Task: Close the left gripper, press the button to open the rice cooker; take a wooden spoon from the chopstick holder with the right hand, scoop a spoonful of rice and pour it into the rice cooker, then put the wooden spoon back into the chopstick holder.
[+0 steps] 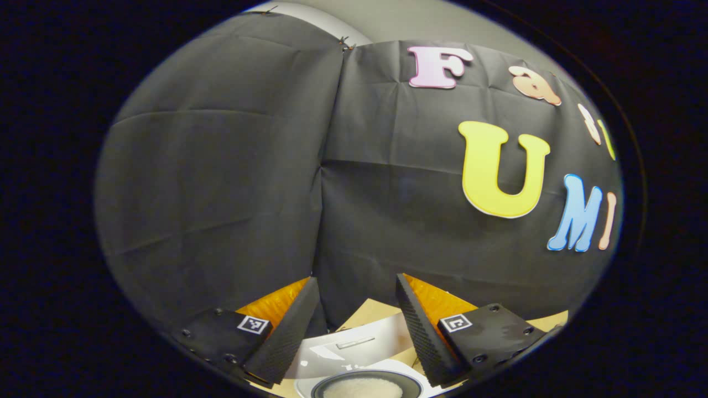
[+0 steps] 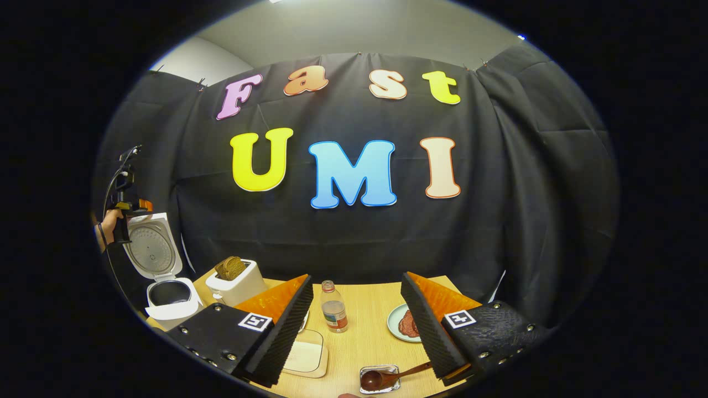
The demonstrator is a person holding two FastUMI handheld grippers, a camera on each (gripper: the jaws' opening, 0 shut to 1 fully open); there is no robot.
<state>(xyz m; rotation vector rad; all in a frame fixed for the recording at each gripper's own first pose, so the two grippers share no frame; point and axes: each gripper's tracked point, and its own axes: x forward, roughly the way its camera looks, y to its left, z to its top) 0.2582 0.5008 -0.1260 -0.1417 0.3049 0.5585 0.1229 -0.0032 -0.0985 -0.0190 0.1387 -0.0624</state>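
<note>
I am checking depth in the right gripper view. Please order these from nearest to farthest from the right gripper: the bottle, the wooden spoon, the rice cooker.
1. wooden spoon, just below the open jaws, in a small tray.
2. bottle, ahead, mid-table.
3. rice cooker, far left, lid up.

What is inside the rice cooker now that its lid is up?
In the left gripper view, the rice cooker holds a dark inner pot with white rice in it. In the right gripper view the pot's bottom is hidden by its rim. Depth of rice cannot be told.
</note>
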